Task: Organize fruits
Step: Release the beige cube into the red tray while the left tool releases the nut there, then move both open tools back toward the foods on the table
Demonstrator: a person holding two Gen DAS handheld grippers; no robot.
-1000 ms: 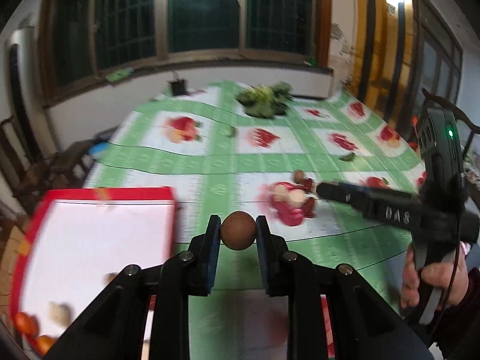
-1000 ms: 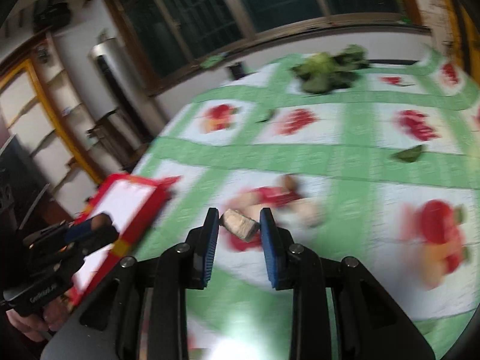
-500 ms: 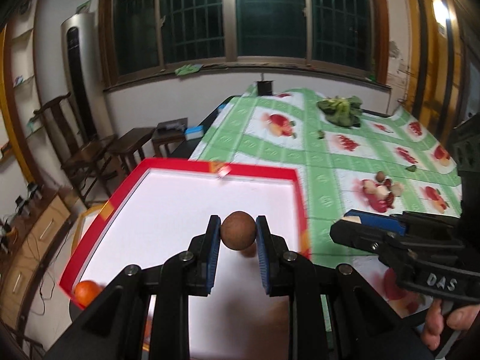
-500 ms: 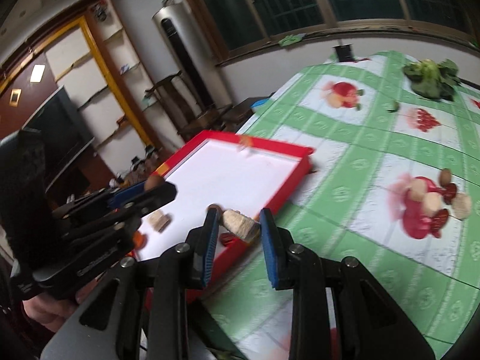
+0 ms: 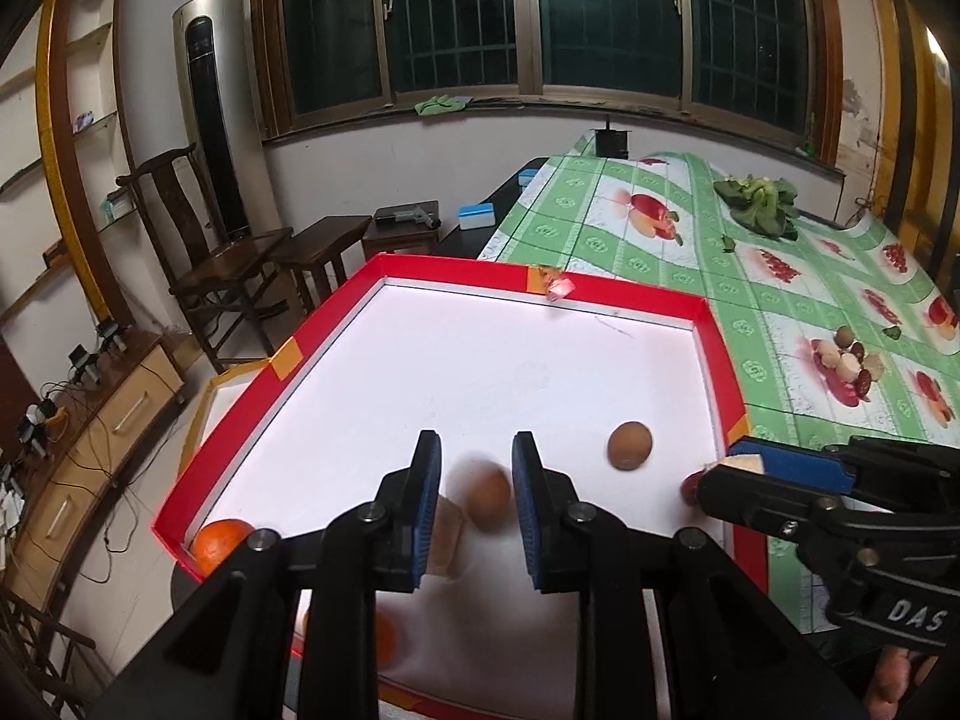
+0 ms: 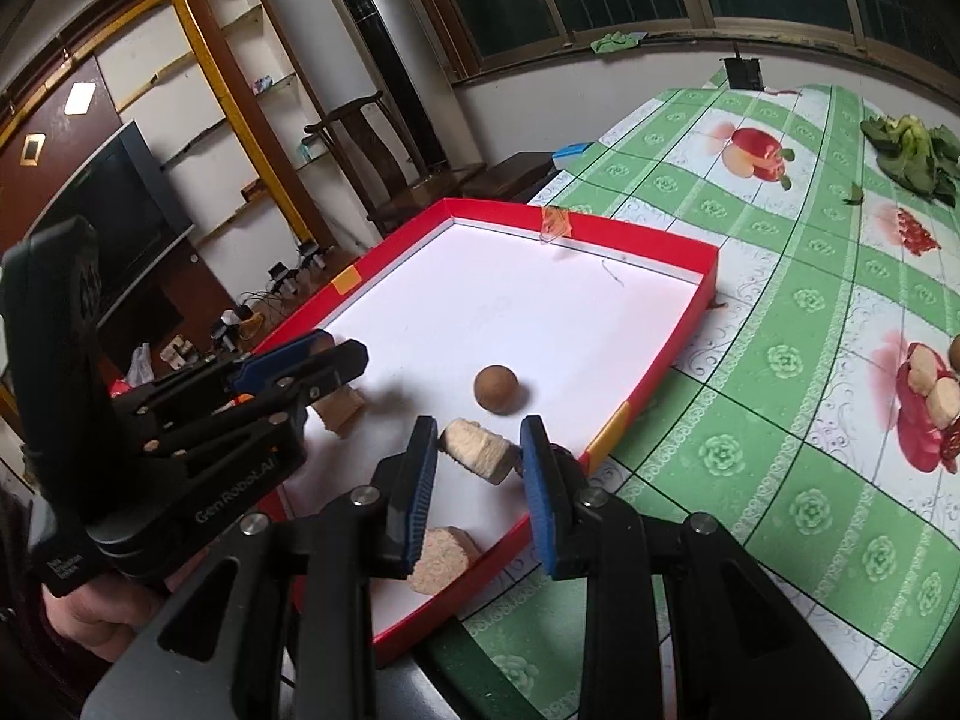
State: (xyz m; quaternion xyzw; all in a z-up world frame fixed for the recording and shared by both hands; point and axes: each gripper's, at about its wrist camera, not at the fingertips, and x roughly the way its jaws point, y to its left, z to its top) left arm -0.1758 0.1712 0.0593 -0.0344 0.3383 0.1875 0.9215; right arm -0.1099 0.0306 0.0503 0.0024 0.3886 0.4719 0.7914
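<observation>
A red tray with a white floor (image 5: pixel 714 348) (image 6: pixel 678 354) lies on the table's near left corner. My left gripper (image 5: pixel 476 495) is open above it; a blurred brown round fruit (image 5: pixel 487 495) drops between its fingers. Another brown round fruit (image 5: pixel 629 445) (image 6: pixel 495 389) rests on the tray floor. Oranges (image 5: pixel 221 543) and tan chunks (image 6: pixel 441 558) lie at the tray's near end. My right gripper (image 6: pixel 480 462) holds a pale cylindrical fruit piece (image 6: pixel 480 450) over the tray's near right edge; it also shows in the left wrist view (image 5: pixel 744 468).
A green fruit-print tablecloth (image 6: pixel 780 300) covers the table. A small pile of fruit pieces (image 5: pixel 852 360) (image 6: pixel 933 387) lies right of the tray. Leafy greens (image 5: pixel 759 201) lie at the far end. Chairs and a cabinet stand left, beyond the table edge.
Both grippers have moved from the fruit pile to over the tray. My left gripper has opened and the brown fruit is falling out of it. The right still holds its piece.
</observation>
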